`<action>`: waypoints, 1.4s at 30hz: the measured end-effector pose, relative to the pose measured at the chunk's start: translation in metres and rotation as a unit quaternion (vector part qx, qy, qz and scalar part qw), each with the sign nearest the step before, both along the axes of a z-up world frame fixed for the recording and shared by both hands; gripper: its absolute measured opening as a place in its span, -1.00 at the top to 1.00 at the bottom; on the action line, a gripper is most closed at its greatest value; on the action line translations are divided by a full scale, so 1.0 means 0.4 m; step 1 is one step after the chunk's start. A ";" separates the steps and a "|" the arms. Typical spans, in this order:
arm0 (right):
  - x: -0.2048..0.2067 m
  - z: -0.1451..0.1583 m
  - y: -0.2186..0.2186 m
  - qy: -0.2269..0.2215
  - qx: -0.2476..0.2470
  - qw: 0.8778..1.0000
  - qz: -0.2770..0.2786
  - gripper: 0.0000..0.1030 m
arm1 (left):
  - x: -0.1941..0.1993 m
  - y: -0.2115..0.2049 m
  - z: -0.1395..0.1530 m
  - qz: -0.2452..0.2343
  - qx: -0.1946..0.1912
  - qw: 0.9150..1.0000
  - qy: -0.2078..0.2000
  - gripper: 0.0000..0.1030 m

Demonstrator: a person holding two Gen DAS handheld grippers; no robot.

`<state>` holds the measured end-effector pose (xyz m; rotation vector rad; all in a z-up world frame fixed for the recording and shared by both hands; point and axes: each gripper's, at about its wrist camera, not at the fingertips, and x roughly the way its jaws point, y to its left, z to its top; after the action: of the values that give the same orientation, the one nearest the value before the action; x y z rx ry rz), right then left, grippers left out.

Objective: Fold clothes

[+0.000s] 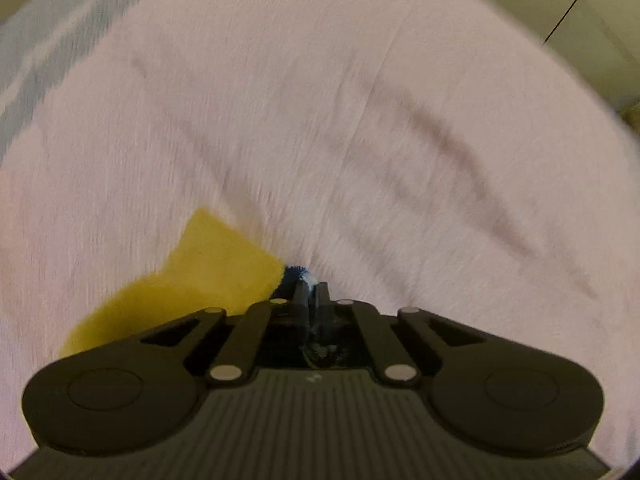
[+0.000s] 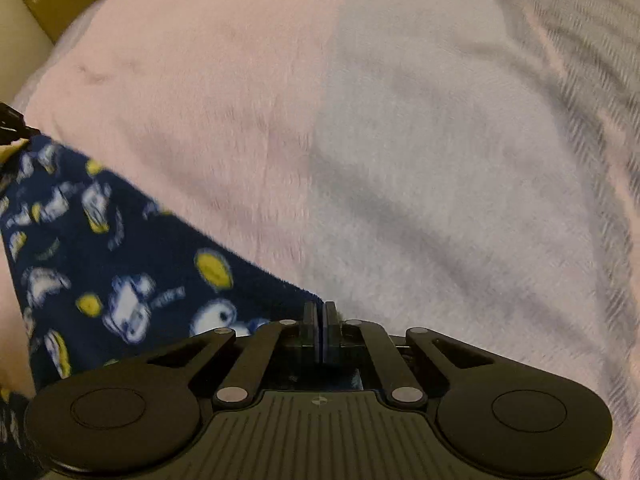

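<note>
Your left gripper [image 1: 308, 286] sits closed at the near edge of its view, jaws pinched on a scrap of dark blue fleece with a yellow cuff or lining [image 1: 192, 280] spreading to its left; your right gripper [image 2: 320, 314] is likewise clamped tight, on the corner of the navy printed garment [image 2: 100, 248]. That garment hangs to the right gripper's left as a stretched band, its upper edge running from the jaws up and away toward the far left, where a dark tip of what is probably your other tool [image 2: 10, 128] meets it. So the long axis runs between your two grips, roughly left to right in front of you. Beyond lies the pink fleece blanket [image 1: 320, 100], with a paler grey-white patch [image 2: 440, 140] to the right and a striped cover further off. Both pinches look shallow, right at the cloth's edge: pull the hands apart too hard and a corner could slip out, dropping the fold line crooked. The plush blanket may also drag on the fleece when you lay it down, bunching the lower layer.
</note>
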<state>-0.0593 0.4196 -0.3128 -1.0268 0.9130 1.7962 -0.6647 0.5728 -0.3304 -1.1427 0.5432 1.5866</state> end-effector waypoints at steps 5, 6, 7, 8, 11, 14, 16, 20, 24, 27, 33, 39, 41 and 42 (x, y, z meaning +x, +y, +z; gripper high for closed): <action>0.042 0.060 0.012 0.031 0.072 0.995 -0.054 1.00 | 0.017 0.027 0.038 0.001 0.068 0.998 0.004 0.96; 0.045 0.061 0.016 0.032 0.083 0.994 -0.069 1.00 | 0.032 0.037 0.034 -0.006 0.068 0.998 0.018 0.95; 0.043 0.048 0.024 0.028 0.075 0.993 -0.081 0.99 | 0.052 0.048 0.021 -0.017 0.048 0.998 0.036 0.92; 0.041 0.034 0.032 0.022 0.059 0.994 -0.087 0.92 | 0.067 0.056 0.013 -0.026 0.034 0.998 0.051 0.89; 0.033 0.016 0.039 -0.003 0.044 0.993 -0.113 0.24 | 0.070 0.044 0.044 -0.035 0.044 0.996 0.066 0.79; 0.068 0.063 0.015 0.015 0.085 0.981 -0.173 0.19 | 0.068 0.030 0.077 -0.041 0.055 0.995 0.077 0.54; 0.105 0.098 -0.009 0.042 0.097 0.971 -0.213 0.18 | 0.024 -0.004 0.113 -0.023 0.063 0.996 0.054 0.44; 0.178 0.141 -0.082 0.026 0.086 0.969 -0.229 0.17 | -0.031 -0.138 0.142 -0.015 0.035 0.998 0.058 0.40; 0.289 0.138 -0.197 -0.017 0.050 0.961 -0.273 0.17 | 0.011 -0.281 0.122 -0.043 -0.001 0.998 0.040 0.45; 0.371 0.151 -0.289 -0.025 0.036 0.948 -0.316 0.17 | 0.091 -0.363 0.103 -0.065 -0.015 0.998 -0.004 0.45; 0.459 0.169 -0.369 0.046 0.021 0.941 -0.333 0.17 | 0.311 -0.458 0.102 -0.103 -0.003 0.990 -0.092 0.45; 0.549 0.094 -0.326 0.160 -0.008 0.931 -0.329 0.17 | 0.456 -0.567 0.164 -0.080 0.024 0.991 -0.101 0.45; 0.571 0.059 -0.297 0.168 -0.012 0.935 -0.311 0.60 | 0.499 -0.617 0.177 -0.063 0.025 0.993 -0.098 0.45; 0.577 0.047 -0.284 0.162 -0.009 0.941 -0.298 0.80 | 0.523 -0.644 0.182 -0.054 0.025 0.994 -0.090 0.45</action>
<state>0.1714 0.3061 -0.2940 -0.3905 1.2800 1.4471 -0.4553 0.3151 -0.2577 -1.1844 0.4362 1.3821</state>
